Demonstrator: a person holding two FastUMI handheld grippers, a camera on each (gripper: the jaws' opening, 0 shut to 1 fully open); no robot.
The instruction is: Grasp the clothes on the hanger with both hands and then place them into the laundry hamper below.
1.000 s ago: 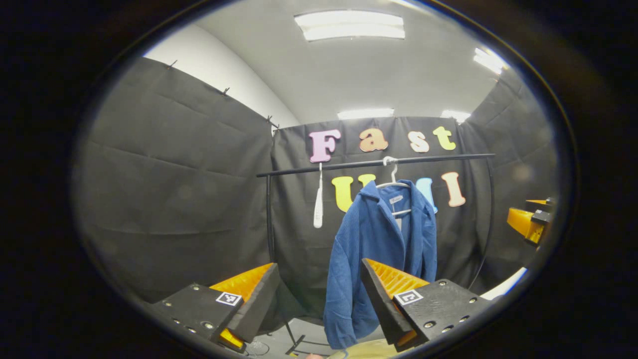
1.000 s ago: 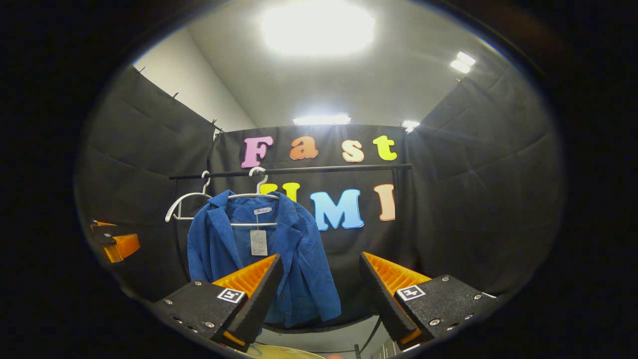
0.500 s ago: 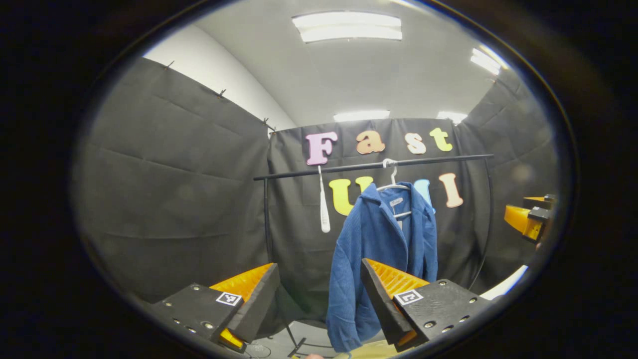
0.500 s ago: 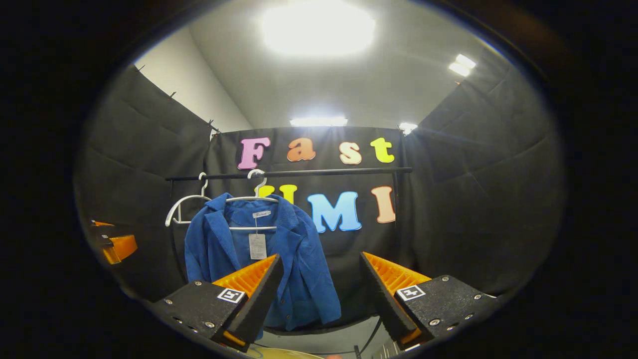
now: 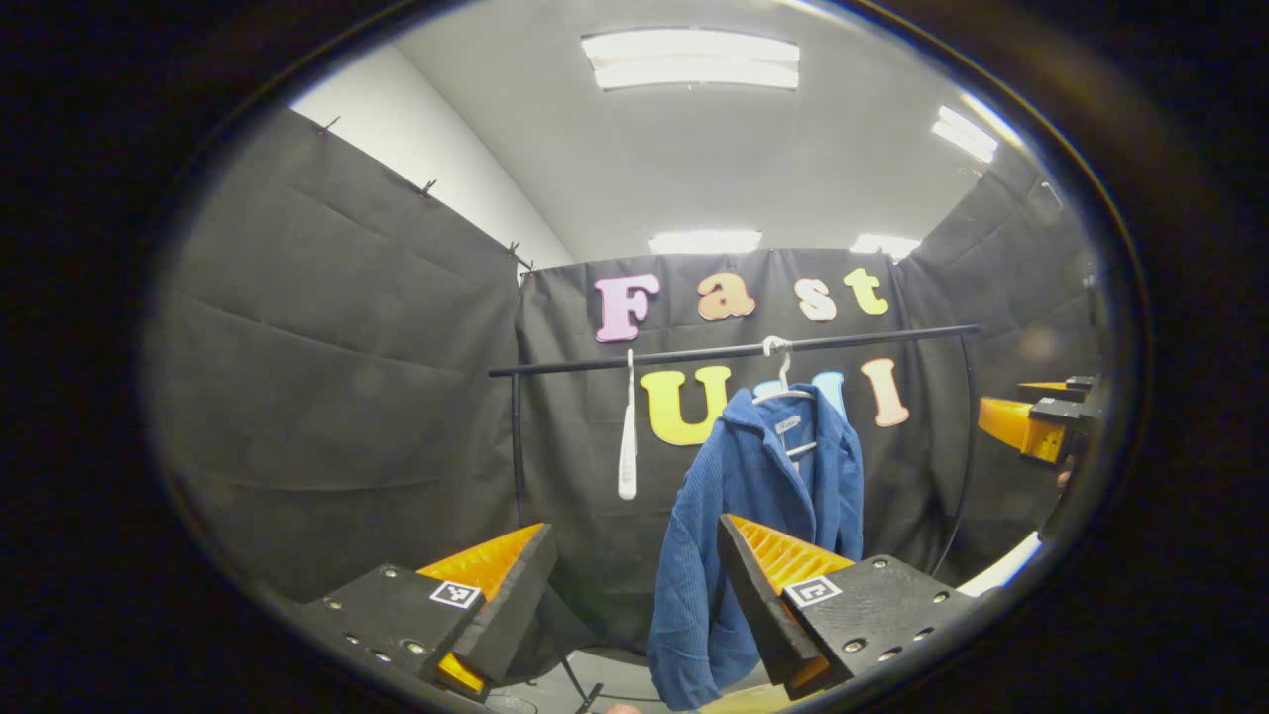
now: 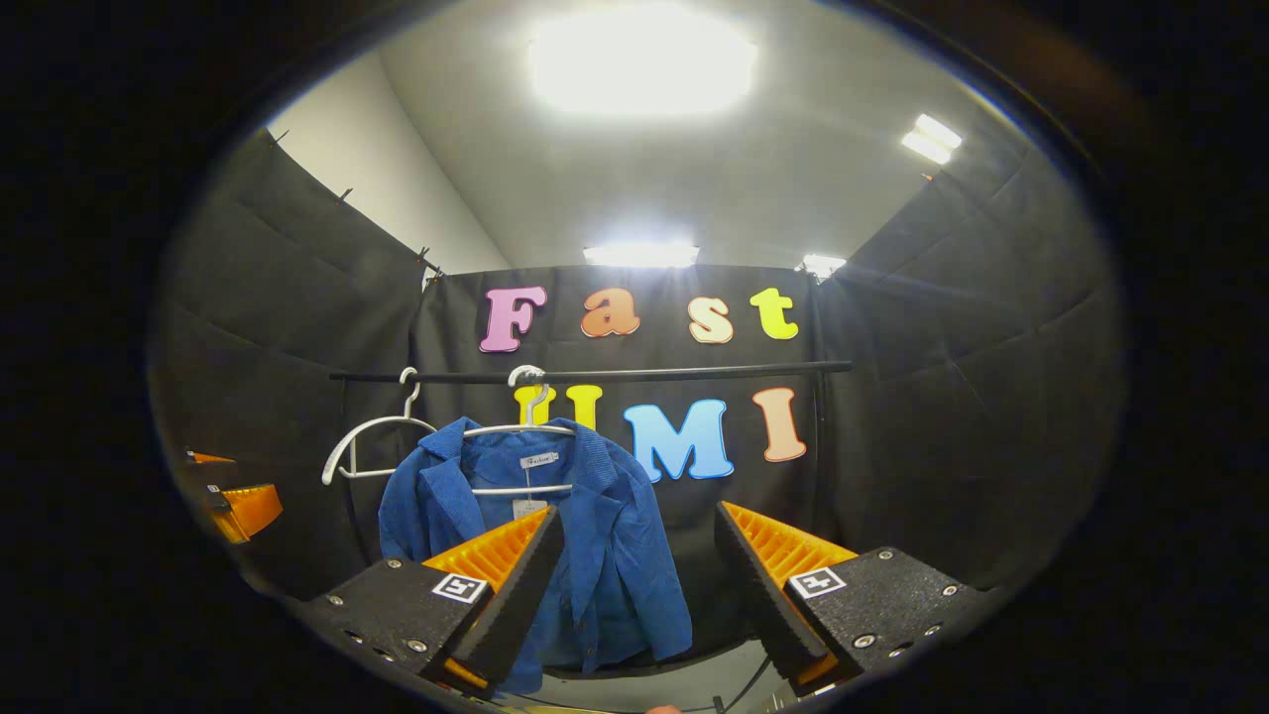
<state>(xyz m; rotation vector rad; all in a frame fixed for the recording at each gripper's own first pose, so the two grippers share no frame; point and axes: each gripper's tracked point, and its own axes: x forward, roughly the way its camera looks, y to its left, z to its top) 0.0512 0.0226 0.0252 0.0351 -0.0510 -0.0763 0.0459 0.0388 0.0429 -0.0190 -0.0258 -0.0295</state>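
1. Straight ahead, a blue jacket (image 6: 555,535) hangs on a white hanger (image 6: 520,428), hooked over a black rail (image 6: 634,374) that runs across the booth's back wall. Hanging this way, the jacket is spread open at shoulder level, which probably makes it easy to take from both sides.
2. An empty white hanger (image 6: 362,441) hangs on the same rail, just beside the jacket. In the left gripper view it is seen edge-on as a thin white strip.
3. In the left gripper view, the jacket (image 5: 758,535) hangs right of centre, partly behind one of the claw's fingers.
4. The left claw (image 5: 634,595) is spread wide and holds nothing. It sits well apart from the jacket and touches no fabric.
5. The right claw (image 6: 634,585) is also spread wide and empty. It points at the jacket from farther right, with a clear gap between its fingers.
6. Each view also catches the other claw at its edge, which suggests the two are held apart, one to each side of the garment.
7. A pale rim at the bottom of the left gripper view may be the laundry hamper, but it is too cropped to be sure.
8. Judging from this, the grasp is not yet begun.
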